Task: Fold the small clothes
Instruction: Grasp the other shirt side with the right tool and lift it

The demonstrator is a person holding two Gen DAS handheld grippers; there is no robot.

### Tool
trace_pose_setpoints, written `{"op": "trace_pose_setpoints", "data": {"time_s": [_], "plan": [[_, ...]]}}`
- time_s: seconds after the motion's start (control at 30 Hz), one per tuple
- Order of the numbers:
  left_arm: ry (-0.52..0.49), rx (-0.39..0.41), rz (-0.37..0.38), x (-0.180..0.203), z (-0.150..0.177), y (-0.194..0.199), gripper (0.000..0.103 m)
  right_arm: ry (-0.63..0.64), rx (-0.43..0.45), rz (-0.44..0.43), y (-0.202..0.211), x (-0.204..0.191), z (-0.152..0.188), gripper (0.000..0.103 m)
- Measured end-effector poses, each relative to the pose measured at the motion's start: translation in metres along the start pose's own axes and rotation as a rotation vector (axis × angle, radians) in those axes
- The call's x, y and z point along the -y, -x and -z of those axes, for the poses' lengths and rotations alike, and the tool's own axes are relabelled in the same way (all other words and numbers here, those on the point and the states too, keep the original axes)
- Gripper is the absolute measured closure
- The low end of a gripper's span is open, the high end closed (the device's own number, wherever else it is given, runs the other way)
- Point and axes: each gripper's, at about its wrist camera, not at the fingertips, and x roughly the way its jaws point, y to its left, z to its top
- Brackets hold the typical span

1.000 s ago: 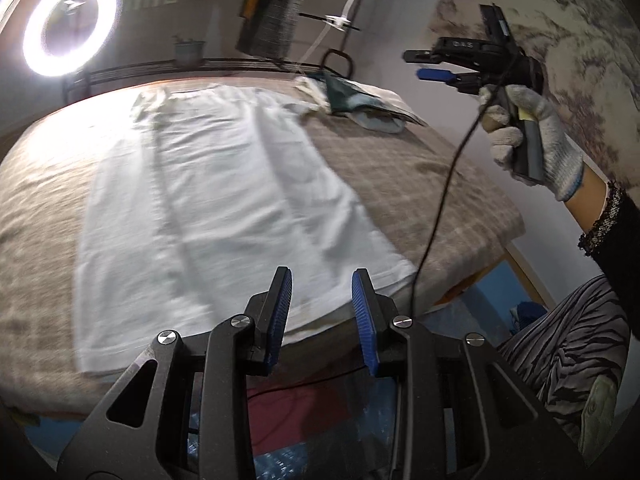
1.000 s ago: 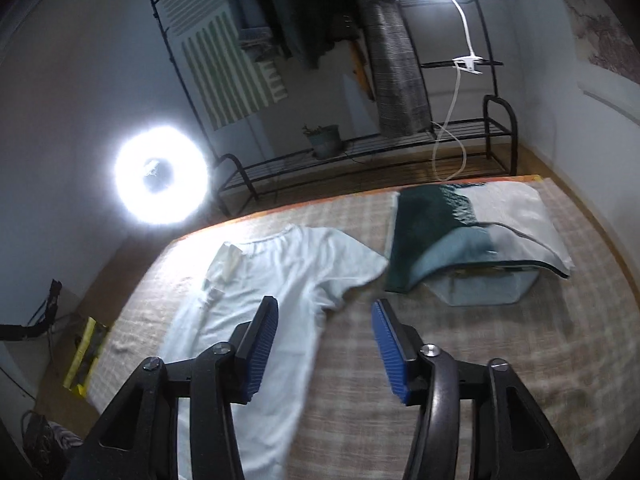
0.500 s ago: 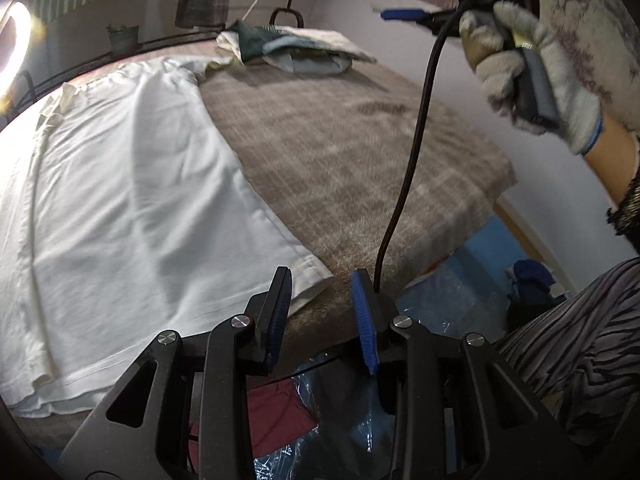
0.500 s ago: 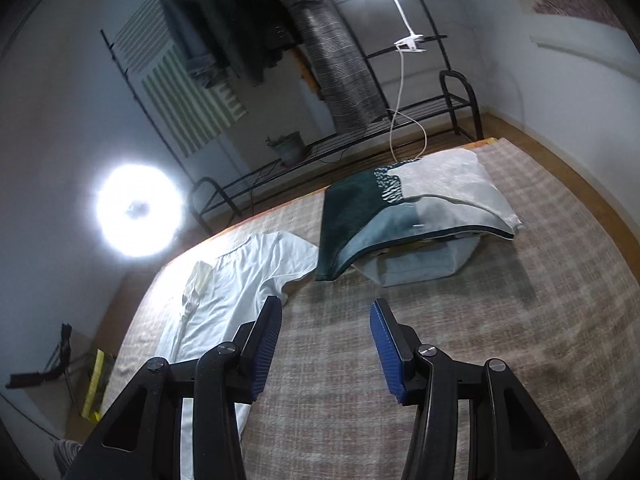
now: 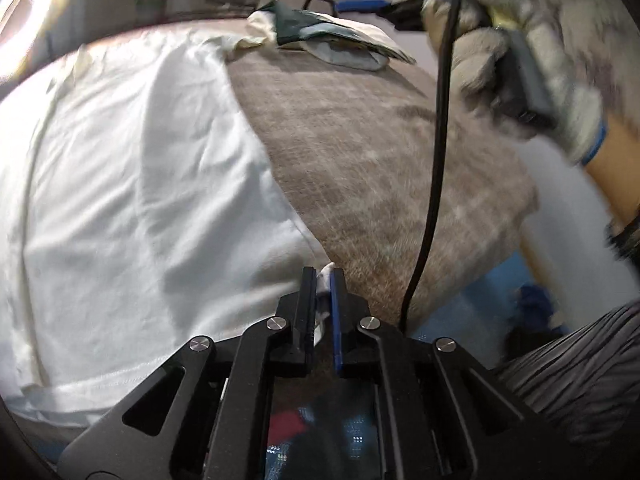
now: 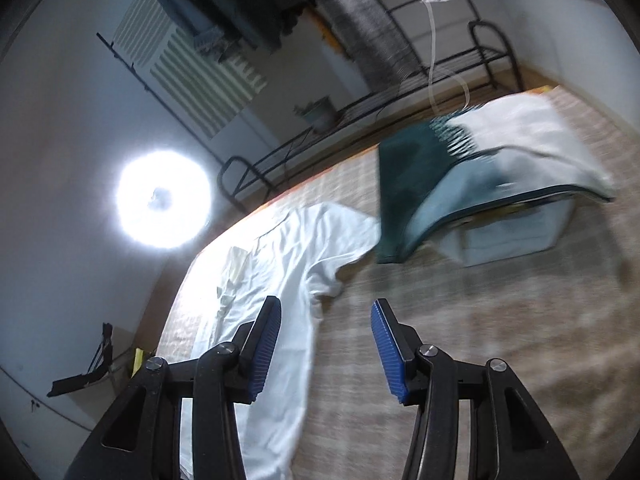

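A bright ring light (image 6: pixel 163 199) glows beside the far end of the checked brown bed cover (image 6: pixel 500 340). Behind the bed stands a black metal rack (image 6: pixel 420 84) with a small potted plant (image 6: pixel 320 114) on it, and dark garments (image 6: pixel 224 20) hang above.

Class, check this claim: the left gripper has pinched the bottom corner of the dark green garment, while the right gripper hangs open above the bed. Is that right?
Not quite. The left gripper is shut on the corner of the white T-shirt, as the left wrist view shows; the dark green garment lies untouched at the far end. The right gripper is indeed open.
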Motion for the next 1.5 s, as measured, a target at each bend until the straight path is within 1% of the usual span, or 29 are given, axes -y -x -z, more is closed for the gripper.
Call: {"op": "trace_pose_setpoints", "data": {"time_s": [0.07,0.2,0.27,0.37,0.47,0.5,0.53,0.6,0.63,0.67,0.7,0.73,0.77,0.8,0.83,1.0,1.1,1.23,1.4,1.5], "plan": [[0.021,0.021,0.021,-0.003,-0.001,0.010,0.099,-0.012,-0.031,-0.007,-0.023,-0.003,-0.005,0.051],[0.016,0.073,0.011,-0.004,-0.005,0.029,0.099,-0.040,-0.085,0.000,-0.074,-0.006,-0.012,0.051],[0.032,0.073,0.016,-0.008,-0.006,0.029,0.099,-0.041,-0.108,0.015,-0.099,-0.008,-0.013,0.051],[0.090,0.060,0.041,-0.019,-0.007,0.026,0.099,-0.056,-0.134,0.068,-0.132,-0.005,-0.012,0.051],[0.122,0.054,0.063,-0.025,-0.006,0.022,0.099,-0.128,-0.137,0.088,-0.156,0.008,-0.009,0.050],[0.134,0.052,0.075,-0.026,-0.006,0.021,0.099,-0.163,-0.136,0.075,-0.162,0.014,-0.007,0.051],[0.140,0.052,0.084,-0.025,-0.006,0.020,0.099,-0.184,-0.109,0.052,-0.163,0.017,-0.007,0.051],[0.147,0.056,0.102,-0.024,-0.006,0.019,0.099,-0.195,-0.108,0.051,-0.167,0.016,-0.012,0.051],[0.147,0.059,0.111,-0.022,-0.006,0.019,0.099,-0.187,-0.110,0.046,-0.168,0.014,-0.014,0.059],[0.147,0.062,0.121,-0.021,-0.006,0.020,0.099,-0.181,-0.115,0.039,-0.170,0.013,-0.017,0.073],[0.146,0.069,0.131,-0.019,-0.006,0.022,0.099,-0.179,-0.125,0.033,-0.173,0.012,-0.019,0.079],[0.146,0.076,0.137,-0.018,-0.007,0.024,0.099,-0.175,-0.128,0.040,-0.175,0.010,-0.020,0.090],[0.147,0.084,0.143,-0.017,-0.008,0.027,0.099,-0.166,-0.121,0.058,-0.176,0.008,-0.022,0.097],[0.152,0.093,0.150,-0.018,-0.008,0.032,0.099,-0.150,-0.115,0.081,-0.176,0.003,-0.025,0.101],[0.158,0.099,0.153,-0.020,-0.009,0.034,0.099,-0.137,-0.110,0.101,-0.176,-0.001,-0.027,0.102],[0.233,0.121,0.168,-0.047,-0.010,0.044,0.099,-0.064,-0.080,0.159,-0.175,-0.028,-0.037,0.103],[0.279,0.137,0.168,-0.063,-0.009,0.050,0.099,-0.018,-0.082,0.210,-0.177,-0.041,-0.040,0.103],[0.309,0.157,0.159,-0.077,-0.003,0.061,0.099,0.067,-0.091,0.249,-0.185,-0.069,-0.045,0.103],[0.359,0.152,0.141,-0.099,0.017,0.075,0.099,0.254,-0.111,0.276,-0.201,-0.128,-0.042,0.103],[0.385,0.137,0.101,-0.109,0.032,0.078,0.099,0.356,-0.131,0.264,-0.216,-0.161,-0.033,0.103]]}}
